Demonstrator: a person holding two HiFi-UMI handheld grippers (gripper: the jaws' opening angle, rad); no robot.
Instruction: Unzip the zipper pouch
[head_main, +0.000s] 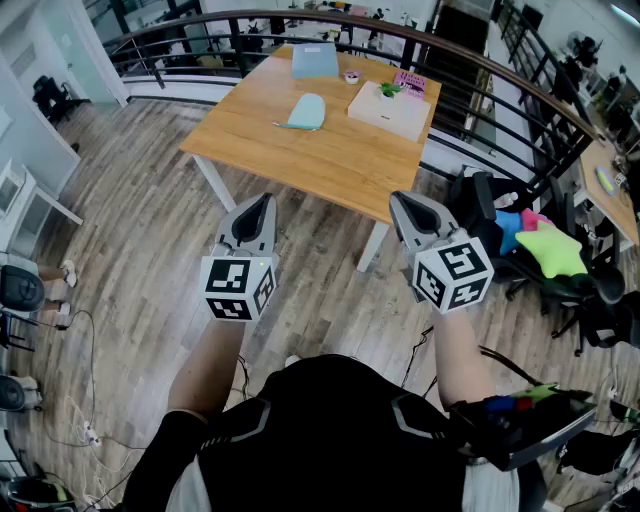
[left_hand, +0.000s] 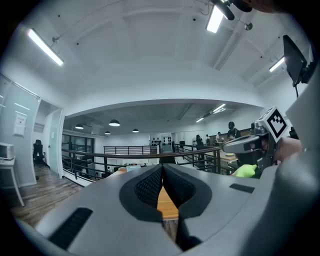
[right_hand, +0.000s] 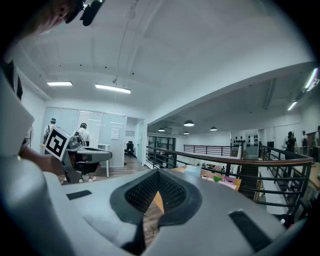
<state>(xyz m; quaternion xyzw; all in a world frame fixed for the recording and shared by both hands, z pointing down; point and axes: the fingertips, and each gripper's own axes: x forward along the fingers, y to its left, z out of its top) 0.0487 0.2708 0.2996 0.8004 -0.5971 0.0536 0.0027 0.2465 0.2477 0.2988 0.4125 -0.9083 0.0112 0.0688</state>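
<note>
Left gripper (head_main: 262, 203) and right gripper (head_main: 402, 202) clenched on nothing; zipper pouch (head_main: 303, 111) lies flat on the table (head_main: 330, 155).

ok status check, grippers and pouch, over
Left gripper and right gripper both shut, empty, short of the table. Zipper pouch lies on it, untouched. White box beside it, not blocking.

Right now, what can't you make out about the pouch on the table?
Zipper on the pouch: head view, too small and far to tell open from closed.
Pouch, left gripper view: not visible; shut left tool fills the lower frame.
Pink item print: head view, too small.
</note>
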